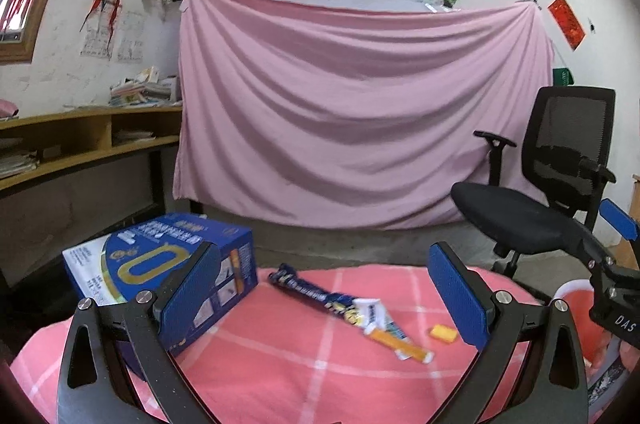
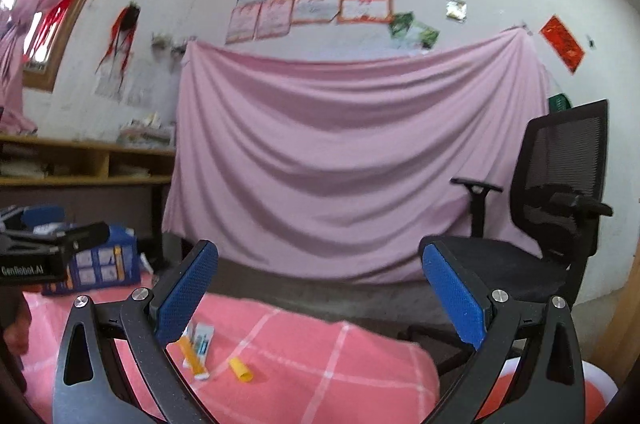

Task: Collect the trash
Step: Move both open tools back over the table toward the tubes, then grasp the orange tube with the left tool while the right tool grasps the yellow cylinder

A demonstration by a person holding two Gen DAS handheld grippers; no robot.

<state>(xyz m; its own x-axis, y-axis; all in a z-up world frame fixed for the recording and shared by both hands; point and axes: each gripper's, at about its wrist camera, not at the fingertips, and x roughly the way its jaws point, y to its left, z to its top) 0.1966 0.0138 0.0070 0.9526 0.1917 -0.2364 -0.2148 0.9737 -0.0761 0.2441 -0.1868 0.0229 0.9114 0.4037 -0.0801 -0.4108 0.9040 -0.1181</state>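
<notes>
A pink checked cloth (image 1: 320, 384) covers the table. On it lies a long blue wrapper (image 1: 316, 294) beside a white and orange wrapper (image 1: 394, 336), with a small yellow piece (image 1: 443, 333) to the right. My left gripper (image 1: 328, 304) is open above the table, nothing between its blue pads. In the right wrist view the orange and white wrapper (image 2: 196, 348) and the yellow piece (image 2: 240, 370) lie near the left finger. My right gripper (image 2: 320, 300) is open and empty. A red bin with a white rim (image 1: 580, 320) sits low at the right.
A blue and white box (image 1: 160, 276) stands on the table's left side, close to my left gripper's left finger. A black office chair (image 1: 552, 192) stands at the right. A pink sheet (image 1: 352, 104) hangs on the back wall. A wooden shelf (image 1: 80, 140) runs along the left.
</notes>
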